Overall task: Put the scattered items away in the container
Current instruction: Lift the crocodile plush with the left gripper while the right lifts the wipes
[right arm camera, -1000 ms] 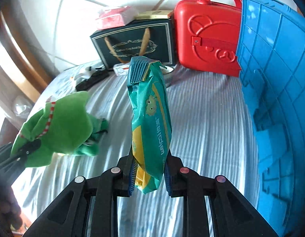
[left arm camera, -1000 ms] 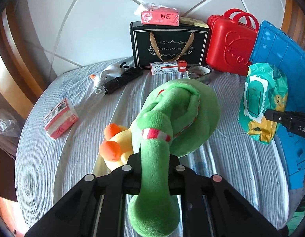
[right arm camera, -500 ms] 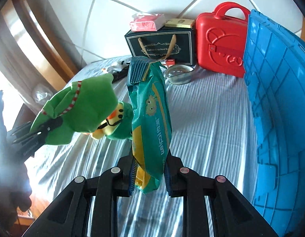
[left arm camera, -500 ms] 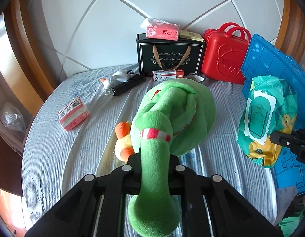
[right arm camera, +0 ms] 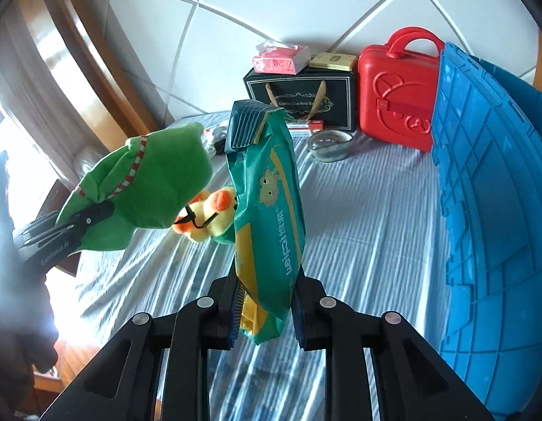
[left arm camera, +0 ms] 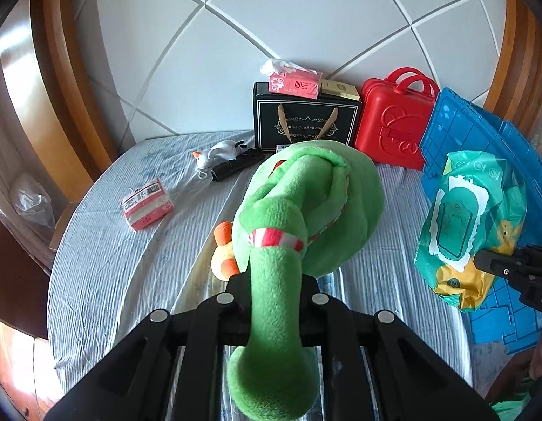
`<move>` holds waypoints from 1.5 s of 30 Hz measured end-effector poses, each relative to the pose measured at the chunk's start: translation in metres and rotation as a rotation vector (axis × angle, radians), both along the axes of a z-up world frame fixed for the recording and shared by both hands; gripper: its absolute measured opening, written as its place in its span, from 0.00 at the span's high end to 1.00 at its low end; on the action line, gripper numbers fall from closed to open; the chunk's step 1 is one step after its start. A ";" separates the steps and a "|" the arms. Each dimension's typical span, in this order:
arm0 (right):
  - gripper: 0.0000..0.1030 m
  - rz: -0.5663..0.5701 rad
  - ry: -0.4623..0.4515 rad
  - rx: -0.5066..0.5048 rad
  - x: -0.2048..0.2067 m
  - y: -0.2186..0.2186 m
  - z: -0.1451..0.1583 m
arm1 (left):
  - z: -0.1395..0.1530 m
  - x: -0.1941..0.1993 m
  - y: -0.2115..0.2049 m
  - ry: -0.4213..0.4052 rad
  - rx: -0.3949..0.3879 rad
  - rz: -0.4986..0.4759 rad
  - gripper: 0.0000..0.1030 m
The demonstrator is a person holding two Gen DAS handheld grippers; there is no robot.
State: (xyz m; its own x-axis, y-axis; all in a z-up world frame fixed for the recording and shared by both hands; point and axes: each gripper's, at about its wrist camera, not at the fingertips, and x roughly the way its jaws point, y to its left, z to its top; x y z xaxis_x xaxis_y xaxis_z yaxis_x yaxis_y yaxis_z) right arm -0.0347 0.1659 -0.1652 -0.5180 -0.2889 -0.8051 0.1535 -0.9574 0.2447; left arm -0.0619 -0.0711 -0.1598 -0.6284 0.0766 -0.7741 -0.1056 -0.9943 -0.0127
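My left gripper (left arm camera: 275,286) is shut on a green plush toy (left arm camera: 306,203) with a yellow and orange face, held up above the striped table; it also shows in the right wrist view (right arm camera: 148,179). My right gripper (right arm camera: 265,301) is shut on a green wet-wipes pack (right arm camera: 267,203), held upright in the air; the pack also shows in the left wrist view (left arm camera: 471,221). The blue crate (right arm camera: 492,210) stands at the right of the table, also seen in the left wrist view (left arm camera: 481,133).
On the table lie a pink packet (left arm camera: 146,203), a white toy goose (left arm camera: 218,152) on a black folded umbrella (left arm camera: 236,168), and a glass bowl (right arm camera: 329,145). At the back stand a black gift bag (left arm camera: 306,119) with a tissue pack (left arm camera: 293,80) and a red case (left arm camera: 393,119).
Both grippers have risen with their loads. The plush toy hangs higher off the table, and the wipes pack is higher, beside the blue crate.
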 end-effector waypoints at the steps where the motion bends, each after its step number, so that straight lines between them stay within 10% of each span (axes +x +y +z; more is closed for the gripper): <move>1: 0.78 0.001 0.002 -0.006 0.001 0.000 0.002 | 0.003 0.002 0.000 0.003 -0.001 0.004 0.88; 45: 0.78 0.090 0.143 -0.065 0.054 0.038 0.082 | 0.107 0.052 0.057 0.152 -0.024 0.035 0.88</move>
State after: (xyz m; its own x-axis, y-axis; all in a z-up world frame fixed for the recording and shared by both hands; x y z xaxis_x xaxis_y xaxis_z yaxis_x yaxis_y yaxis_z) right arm 0.0197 0.2037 -0.0827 -0.5954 -0.3882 -0.7034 0.2752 -0.9211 0.2753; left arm -0.0097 -0.0139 -0.0532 -0.7408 0.0349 -0.6708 -0.0693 -0.9973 0.0246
